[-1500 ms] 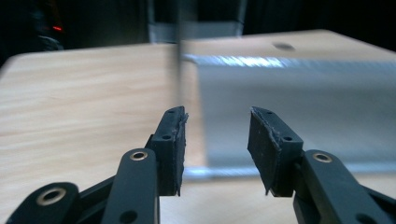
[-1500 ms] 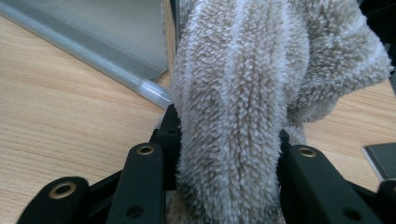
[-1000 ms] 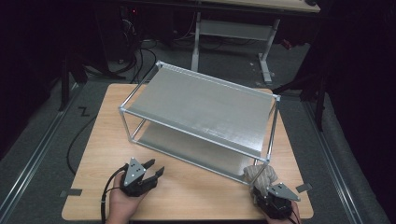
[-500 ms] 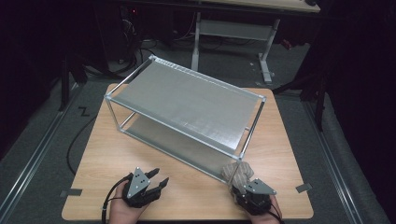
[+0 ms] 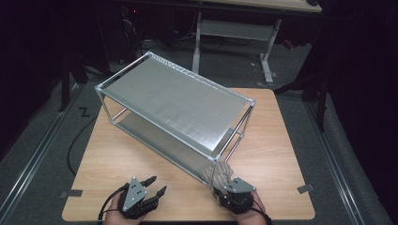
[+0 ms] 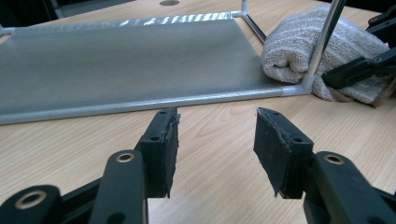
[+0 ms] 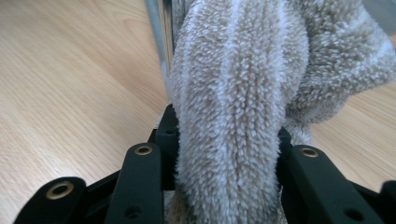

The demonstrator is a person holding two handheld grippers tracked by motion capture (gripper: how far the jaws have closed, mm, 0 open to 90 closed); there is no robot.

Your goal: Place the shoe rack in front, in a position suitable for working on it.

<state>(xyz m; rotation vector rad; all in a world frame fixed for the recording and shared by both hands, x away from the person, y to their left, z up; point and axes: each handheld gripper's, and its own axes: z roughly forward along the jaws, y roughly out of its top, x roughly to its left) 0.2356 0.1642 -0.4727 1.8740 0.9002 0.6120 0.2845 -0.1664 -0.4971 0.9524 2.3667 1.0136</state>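
The right gripper (image 5: 224, 183) clamps a folded beige towel (image 7: 233, 116) against the two-tier metal rack's (image 5: 178, 105) corner post, near the table's (image 5: 277, 140) front edge. Keep the cloth bunched and pressed flat along the post. The left gripper (image 6: 215, 140) hangs open, empty, ready to steady the rack.

Both forearms in from the near edge of the tabletop (image 5: 141, 150), hands wrapped round the gripper bodies. Left gripper (image 5: 155, 185) low and nearly level, jaws standing well apart with nothing between them. Right gripper (image 5: 219, 183) clamped on a rolled towel (image 7: 233, 116), pads apparently pressing its sides, though half hidden by pile.
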